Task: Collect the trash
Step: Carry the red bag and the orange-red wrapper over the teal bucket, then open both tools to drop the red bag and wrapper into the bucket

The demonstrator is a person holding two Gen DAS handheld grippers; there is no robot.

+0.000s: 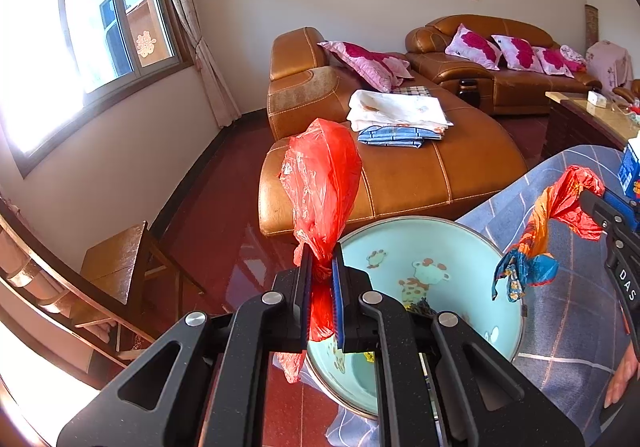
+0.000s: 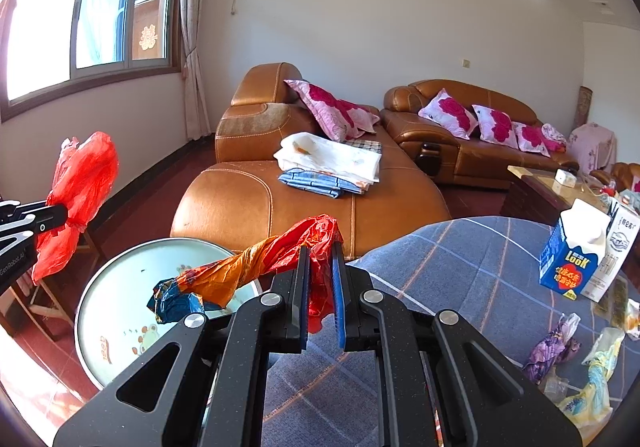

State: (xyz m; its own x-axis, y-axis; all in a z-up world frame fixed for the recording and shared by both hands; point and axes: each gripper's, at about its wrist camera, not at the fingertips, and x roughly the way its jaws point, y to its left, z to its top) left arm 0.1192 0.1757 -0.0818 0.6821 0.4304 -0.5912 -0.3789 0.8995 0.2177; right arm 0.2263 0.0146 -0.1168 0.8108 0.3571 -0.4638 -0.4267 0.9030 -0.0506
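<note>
Left gripper [image 1: 322, 267] pinches a red plastic bag [image 1: 322, 175]; right gripper [image 2: 320, 267] clamps a twisted wrapper [image 2: 240, 275]. Basin [image 1: 492, 247] below both seems nearly empty.

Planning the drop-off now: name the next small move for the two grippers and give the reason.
Probably open the right gripper first: it is shut on the twisted red-orange wrapper, whose tail already hangs over the pale green basin. The left gripper, shut on the red plastic bag, sits at the basin's edge and can follow.
</note>
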